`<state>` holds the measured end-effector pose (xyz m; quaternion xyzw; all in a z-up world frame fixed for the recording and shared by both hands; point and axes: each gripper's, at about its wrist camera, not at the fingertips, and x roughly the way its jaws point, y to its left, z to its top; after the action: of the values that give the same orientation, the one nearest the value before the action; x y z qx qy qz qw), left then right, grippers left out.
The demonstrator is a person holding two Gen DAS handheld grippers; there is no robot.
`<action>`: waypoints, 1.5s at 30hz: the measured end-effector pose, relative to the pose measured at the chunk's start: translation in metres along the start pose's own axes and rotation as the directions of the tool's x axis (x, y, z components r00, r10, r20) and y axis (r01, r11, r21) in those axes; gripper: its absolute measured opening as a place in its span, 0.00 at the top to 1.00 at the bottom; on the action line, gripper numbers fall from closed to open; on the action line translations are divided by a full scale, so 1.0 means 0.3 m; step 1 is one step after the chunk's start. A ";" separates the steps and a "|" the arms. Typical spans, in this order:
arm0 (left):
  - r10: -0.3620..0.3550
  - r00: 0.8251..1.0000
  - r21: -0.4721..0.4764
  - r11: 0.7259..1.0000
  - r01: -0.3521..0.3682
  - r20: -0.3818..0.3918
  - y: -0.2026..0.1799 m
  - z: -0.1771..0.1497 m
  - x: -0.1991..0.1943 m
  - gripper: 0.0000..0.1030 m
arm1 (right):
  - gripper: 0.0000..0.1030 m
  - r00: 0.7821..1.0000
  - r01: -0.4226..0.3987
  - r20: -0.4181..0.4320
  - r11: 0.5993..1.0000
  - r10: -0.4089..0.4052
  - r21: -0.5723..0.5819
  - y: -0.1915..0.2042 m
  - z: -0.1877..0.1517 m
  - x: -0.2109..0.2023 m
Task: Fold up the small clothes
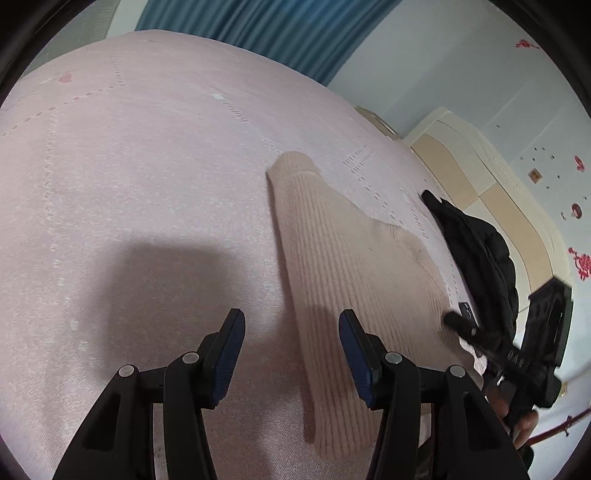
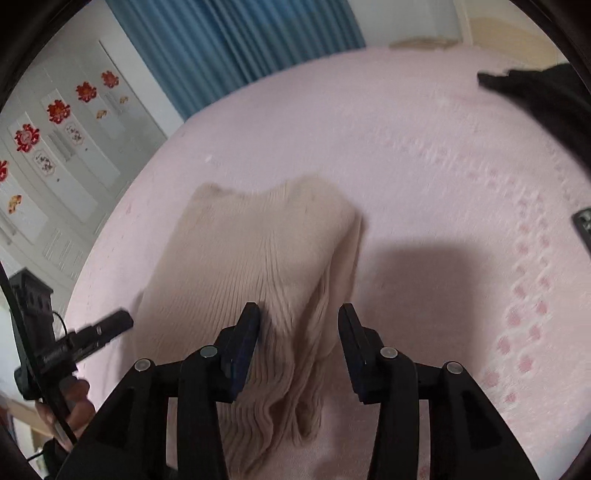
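Observation:
A beige ribbed knit garment (image 1: 332, 266) lies on the pink bedspread (image 1: 147, 166), partly folded, with one sleeve stretched toward the far side. My left gripper (image 1: 291, 325) is open and empty, just above the garment's left edge. In the right wrist view the same garment (image 2: 266, 251) lies bunched under my right gripper (image 2: 299, 317), which is open with the rumpled near edge between its fingers, not clamped. The right gripper shows in the left wrist view (image 1: 458, 321) at the garment's right side. The left gripper shows in the right wrist view (image 2: 118, 321).
A black jacket (image 1: 476, 251) lies on the bed right of the garment, and shows in the right wrist view (image 2: 546, 99). A dark phone (image 2: 583, 225) lies at the right edge. A cream headboard (image 1: 491, 192) and blue curtain (image 1: 280, 33) stand beyond the bed.

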<state>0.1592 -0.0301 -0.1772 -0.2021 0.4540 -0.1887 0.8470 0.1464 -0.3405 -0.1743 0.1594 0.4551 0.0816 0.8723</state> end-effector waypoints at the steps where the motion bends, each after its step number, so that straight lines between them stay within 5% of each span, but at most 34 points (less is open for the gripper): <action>1: -0.004 1.000 -0.001 1.000 0.004 0.002 0.005 0.000 0.000 0.50 | 0.59 1.000 -0.007 0.003 1.000 0.007 0.005 0.004 0.008 0.004; 3: -0.018 1.000 -0.016 1.000 0.018 0.002 0.013 0.003 0.003 0.49 | 0.65 0.999 -0.028 -0.024 1.000 0.028 0.004 0.024 0.018 0.043; 4: -0.025 1.000 -0.022 0.999 0.025 -0.001 0.016 0.005 0.006 0.49 | 0.82 0.998 -0.041 -0.044 0.999 0.041 -0.006 0.026 0.019 0.062; 8: -0.033 0.999 -0.015 0.999 0.033 0.004 0.020 0.007 -0.009 0.48 | 0.86 0.983 -0.165 0.074 0.986 0.167 -0.039 -0.007 0.034 -0.004; 9: -0.031 1.000 -0.008 0.999 0.031 0.008 0.018 0.009 -0.014 0.47 | 0.86 0.982 -0.170 0.081 0.985 0.172 -0.021 -0.027 0.038 -0.004; 11: -0.023 1.000 -0.001 1.000 0.023 0.004 0.018 0.018 -0.013 0.47 | 0.86 0.998 -0.055 -0.009 0.998 0.055 0.017 -0.067 0.040 0.069; 12: -0.015 1.000 0.000 1.000 0.015 -0.001 0.017 0.023 -0.011 0.47 | 0.84 0.998 -0.027 -0.052 0.999 0.028 0.035 -0.080 0.038 0.105; 14: -0.006 1.000 0.009 1.000 0.006 0.000 0.018 0.029 -0.021 0.47 | 0.59 0.998 -0.032 -0.052 0.998 0.035 0.049 -0.101 0.056 0.107; 16: -0.001 1.000 0.026 1.000 0.000 0.018 0.015 0.040 -0.034 0.47 | 0.46 0.997 -0.062 -0.036 0.996 0.064 0.065 -0.119 0.077 0.085; 22: -0.025 0.999 0.018 1.000 0.025 0.045 0.027 0.106 -0.074 0.47 | 0.27 0.978 -0.118 -0.152 0.978 0.145 0.173 -0.162 0.140 0.252; 26: -0.054 0.996 0.026 0.998 0.053 0.068 0.027 0.137 -0.096 0.47 | 0.23 0.969 -0.159 -0.152 0.961 0.196 0.226 -0.207 0.137 0.298; 27: -0.048 0.996 0.020 0.999 0.047 0.070 0.031 0.148 -0.094 0.47 | 0.25 0.967 -0.163 -0.158 0.962 0.200 0.221 -0.208 0.144 0.307; 29: -0.052 0.996 0.005 0.999 0.051 0.069 0.039 0.154 -0.092 0.47 | 0.56 0.945 -0.229 -0.179 0.944 0.274 0.237 -0.209 0.155 0.332; 32: -0.050 0.997 -0.017 0.999 0.051 0.065 0.053 0.153 -0.098 0.47 | 0.65 0.935 -0.258 -0.175 0.929 0.309 0.265 -0.197 0.159 0.331; 39: -0.031 0.996 -0.014 0.999 0.032 0.089 0.068 0.148 -0.180 0.47 | 0.71 0.945 -0.304 -0.036 0.918 0.324 0.254 -0.098 0.220 0.100; 45: -0.078 0.987 -0.018 0.996 0.082 0.142 0.089 0.161 -0.265 0.47 | 0.72 0.984 -0.172 0.066 0.977 0.165 0.123 0.102 0.304 -0.152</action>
<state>0.1625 0.0408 -0.1113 -0.2432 0.3865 -0.2023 0.8663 0.1952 -0.3434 -0.0798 0.2554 0.4199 0.1213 0.8624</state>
